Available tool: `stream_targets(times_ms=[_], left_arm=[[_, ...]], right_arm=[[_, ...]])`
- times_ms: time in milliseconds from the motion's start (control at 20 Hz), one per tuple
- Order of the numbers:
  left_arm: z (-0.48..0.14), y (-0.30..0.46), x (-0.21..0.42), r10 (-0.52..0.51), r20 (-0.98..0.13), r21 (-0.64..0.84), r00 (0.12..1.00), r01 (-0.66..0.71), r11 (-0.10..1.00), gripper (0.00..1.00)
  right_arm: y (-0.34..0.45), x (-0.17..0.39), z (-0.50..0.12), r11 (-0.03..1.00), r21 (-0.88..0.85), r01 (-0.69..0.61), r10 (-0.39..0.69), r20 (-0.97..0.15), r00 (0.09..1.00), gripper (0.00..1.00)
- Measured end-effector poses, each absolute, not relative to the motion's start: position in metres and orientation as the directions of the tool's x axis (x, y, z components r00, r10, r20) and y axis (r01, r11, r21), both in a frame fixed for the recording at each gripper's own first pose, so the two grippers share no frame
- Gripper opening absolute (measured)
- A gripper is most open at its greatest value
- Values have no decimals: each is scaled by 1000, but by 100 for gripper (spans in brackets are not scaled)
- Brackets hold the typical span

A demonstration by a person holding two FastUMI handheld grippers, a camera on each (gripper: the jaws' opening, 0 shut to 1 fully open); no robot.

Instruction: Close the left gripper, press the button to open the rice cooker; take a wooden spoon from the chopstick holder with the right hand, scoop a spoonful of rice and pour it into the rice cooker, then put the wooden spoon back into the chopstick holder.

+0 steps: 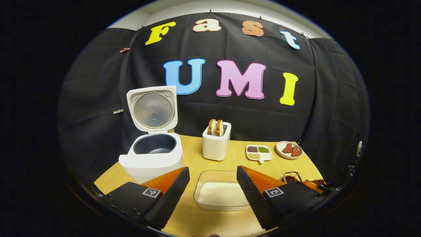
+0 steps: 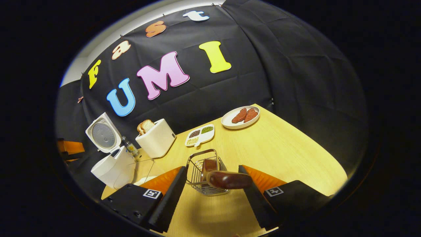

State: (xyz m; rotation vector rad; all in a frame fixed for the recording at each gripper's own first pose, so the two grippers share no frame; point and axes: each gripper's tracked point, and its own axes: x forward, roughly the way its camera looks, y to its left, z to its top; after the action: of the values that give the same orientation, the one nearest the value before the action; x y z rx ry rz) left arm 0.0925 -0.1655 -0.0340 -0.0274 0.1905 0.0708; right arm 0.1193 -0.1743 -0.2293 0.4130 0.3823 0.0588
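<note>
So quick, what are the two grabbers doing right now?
Left gripper: open, holding nothing.
Right gripper: open, wooden spoon between its jaws, not gripped.

Legible text, brands, numbers: I can read none.

Signs, as I log them:
- Left gripper [image 1: 213, 169], left gripper view: one square black-and-white coded tag on each finger mount, left tag [image 1: 152, 192] and right tag [image 1: 274, 192].
- Right gripper [image 2: 212, 168], right gripper view: the same pair, left tag [image 2: 149, 193] and right tag [image 2: 274, 191].

Each tag is a white square with a black block pattern. I can make out no letters or digits on them.
</note>
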Motion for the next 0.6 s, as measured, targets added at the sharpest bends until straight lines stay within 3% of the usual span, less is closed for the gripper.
stream_targets(times_ms=[250, 350, 400, 450, 600], left_arm=[[-52, -172, 83, 68, -235, -39, 970, -79, 996, 99], [-59, -171, 79, 82, -255, -43, 964, -96, 994, 98], [-60, -169, 78, 90, -259, -44, 962, -105, 994, 98], [-63, -169, 77, 96, -263, -43, 960, -111, 993, 99], [-65, -171, 76, 102, -268, -40, 958, -116, 992, 98]], right_arm=[[-175, 148, -230, 905, 424, 33, 112, -312, 943, 95], [-172, 149, -236, 903, 428, 35, 118, -327, 938, 86], [-174, 150, -235, 905, 423, 37, 114, -326, 939, 69], [-174, 151, -234, 908, 417, 35, 110, -319, 942, 69], [-164, 153, -233, 918, 396, 1, 138, -322, 937, 52]])
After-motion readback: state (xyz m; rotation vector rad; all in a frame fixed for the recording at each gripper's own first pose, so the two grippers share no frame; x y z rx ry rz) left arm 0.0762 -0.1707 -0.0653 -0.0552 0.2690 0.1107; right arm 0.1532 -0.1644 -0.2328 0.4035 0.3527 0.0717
